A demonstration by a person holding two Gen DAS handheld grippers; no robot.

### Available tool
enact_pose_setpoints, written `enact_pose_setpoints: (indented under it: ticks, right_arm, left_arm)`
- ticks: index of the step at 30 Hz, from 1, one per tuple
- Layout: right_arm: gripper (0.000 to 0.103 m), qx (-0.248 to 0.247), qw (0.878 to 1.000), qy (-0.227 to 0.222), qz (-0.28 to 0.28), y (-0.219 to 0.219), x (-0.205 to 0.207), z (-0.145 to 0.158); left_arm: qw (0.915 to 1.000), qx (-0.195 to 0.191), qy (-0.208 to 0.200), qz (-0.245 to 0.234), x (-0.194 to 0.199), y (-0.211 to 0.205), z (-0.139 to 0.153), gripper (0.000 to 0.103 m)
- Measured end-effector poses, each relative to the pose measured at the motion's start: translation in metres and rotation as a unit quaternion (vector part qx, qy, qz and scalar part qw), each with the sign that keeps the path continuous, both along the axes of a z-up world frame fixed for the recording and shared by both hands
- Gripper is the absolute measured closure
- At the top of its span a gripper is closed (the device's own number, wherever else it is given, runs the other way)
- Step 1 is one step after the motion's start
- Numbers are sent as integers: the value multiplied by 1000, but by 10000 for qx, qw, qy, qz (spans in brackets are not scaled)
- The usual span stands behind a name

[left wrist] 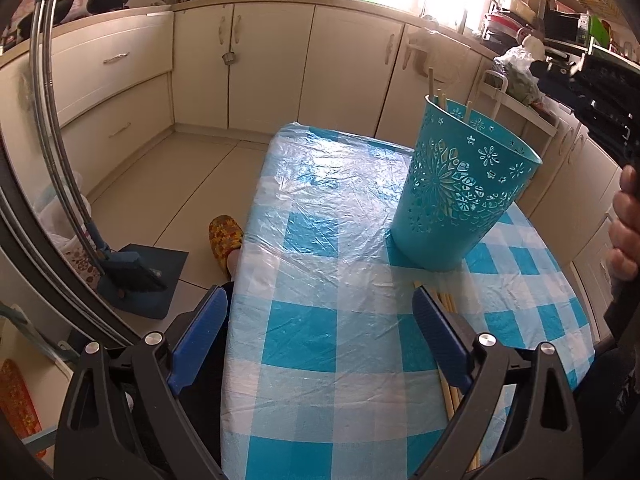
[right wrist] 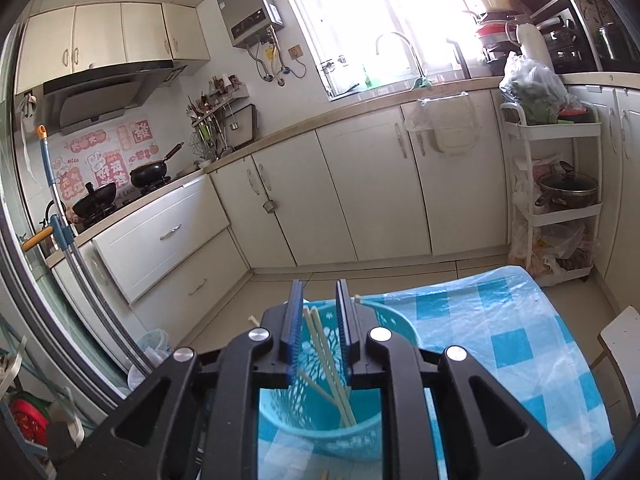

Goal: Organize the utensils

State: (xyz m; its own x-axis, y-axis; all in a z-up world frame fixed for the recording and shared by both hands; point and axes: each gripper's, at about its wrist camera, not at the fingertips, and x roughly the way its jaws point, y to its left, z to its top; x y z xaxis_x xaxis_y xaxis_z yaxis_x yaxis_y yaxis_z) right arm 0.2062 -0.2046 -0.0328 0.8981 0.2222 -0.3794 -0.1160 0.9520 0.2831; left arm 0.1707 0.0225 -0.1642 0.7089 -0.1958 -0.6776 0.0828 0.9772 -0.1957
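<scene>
A teal perforated basket (left wrist: 460,196) stands on the blue-checked table (left wrist: 328,320), with several chopsticks (left wrist: 432,84) sticking up from it. More chopsticks (left wrist: 450,304) lie on the table in front of it, beside my left gripper's right finger. My left gripper (left wrist: 320,300) is open and empty, low over the table's near edge. My right gripper (right wrist: 319,296) hovers above the basket (right wrist: 320,432), its jaws a little apart and empty; chopsticks (right wrist: 328,360) lean inside the basket below it.
Cream kitchen cabinets (left wrist: 272,64) line the far walls. A broom and dustpan (left wrist: 132,276) and a slippered foot (left wrist: 226,240) are on the floor left of the table. A white trolley (right wrist: 556,200) stands right. A hand (left wrist: 624,232) shows at the right edge.
</scene>
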Motion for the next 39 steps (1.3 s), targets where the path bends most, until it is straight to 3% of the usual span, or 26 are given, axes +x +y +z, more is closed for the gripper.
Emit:
enact_pose_setpoints:
  ticks: [2,6,14,23,39]
  right_arm:
    - [72,31,10000,36,-50,-3,-15,-4]
    - [71,-117,9995,260,-105,-1,-48,-26]
    - [71,-407,9911,1270,-3,10,-85,-97]
    - [75,-647,9769,2030,170,21,-79,-138]
    - [78,-942,9660,2407,46,30,-57,-166]
  left_arm:
    - [10000,50,-42,15,-3,0,3,12]
    - [9999,116,-90,35,-9,0,7,12]
    - [9995,256,-162,-35,-19,-5,12,11]
    - [9991,356,-193,-102,-30,-6,15,9]
    - [9985,522,134,-113,-32,-3,-1,9]
